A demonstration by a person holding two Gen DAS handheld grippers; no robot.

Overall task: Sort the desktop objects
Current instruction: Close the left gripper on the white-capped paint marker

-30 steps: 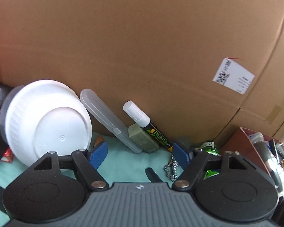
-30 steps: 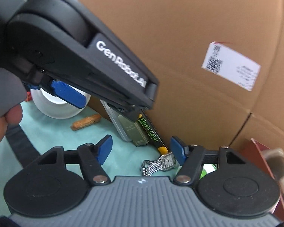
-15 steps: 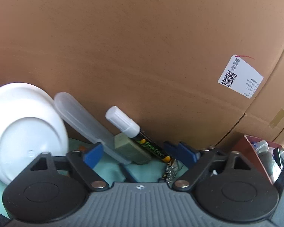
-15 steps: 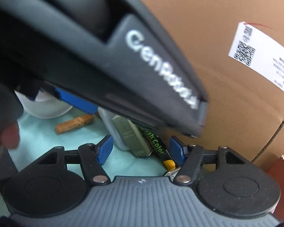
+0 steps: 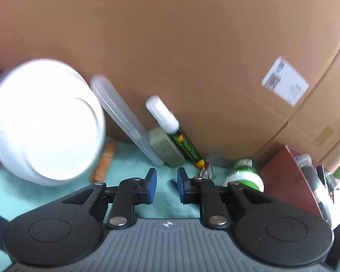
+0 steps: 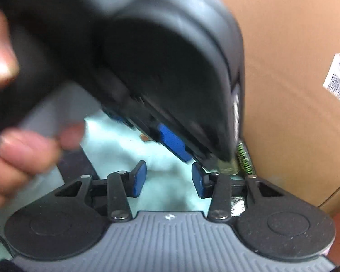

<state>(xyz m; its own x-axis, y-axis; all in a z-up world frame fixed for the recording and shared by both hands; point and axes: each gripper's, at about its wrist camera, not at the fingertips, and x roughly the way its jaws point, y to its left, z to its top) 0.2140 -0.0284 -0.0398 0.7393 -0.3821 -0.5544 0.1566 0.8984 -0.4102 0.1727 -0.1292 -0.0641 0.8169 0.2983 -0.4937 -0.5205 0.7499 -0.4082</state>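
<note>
Left claw (image 5: 165, 187) closing, narrow, nothing between, marker (image 5: 172, 130) upper centre against cardboard box (image 5: 192, 45), right claw (image 6: 168, 179) closing, empty

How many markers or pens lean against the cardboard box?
1: a white-capped marker leans on the cardboard box, right of the clear plastic case. More may be hidden in the red box.

White bowl (image 5: 45, 122), teal cloth (image 5: 129, 158), brown cardboard (image 5: 192, 45), seemingly olive block (image 5: 165, 147).
</note>
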